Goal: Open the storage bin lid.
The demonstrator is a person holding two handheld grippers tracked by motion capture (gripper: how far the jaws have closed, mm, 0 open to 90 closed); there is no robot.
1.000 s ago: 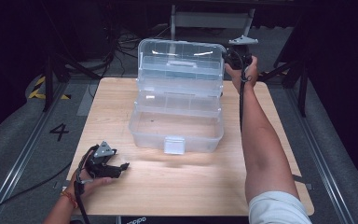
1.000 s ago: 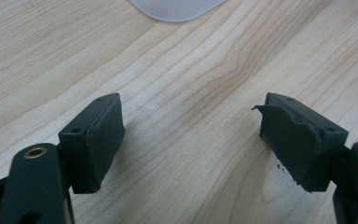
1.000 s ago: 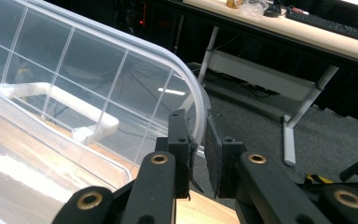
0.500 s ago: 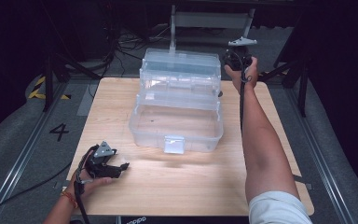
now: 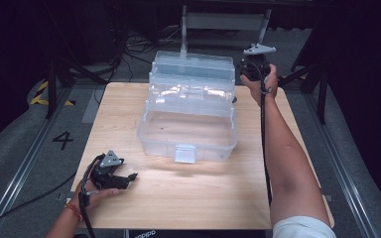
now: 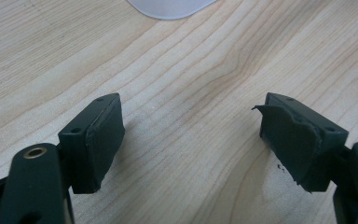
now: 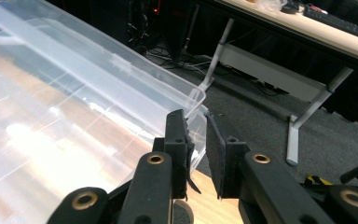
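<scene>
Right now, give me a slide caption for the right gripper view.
Right hand-held gripper at the raised lid corner of the clear plastic box, jaws just easing apart.

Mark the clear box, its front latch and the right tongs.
Box [image 5: 188, 130], high view, bare floor of the open base.
Latch [image 5: 185, 153], high view, middle of the flap.
Right tongs [image 7: 196, 147], right gripper view, midway between the tips, at the lid's corner.

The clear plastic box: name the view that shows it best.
High view: the whole clear plastic box stands open, its lid tilted back. The right gripper view gives the lid's corner between the right gripper pads; the left gripper view, one pale edge.
</scene>
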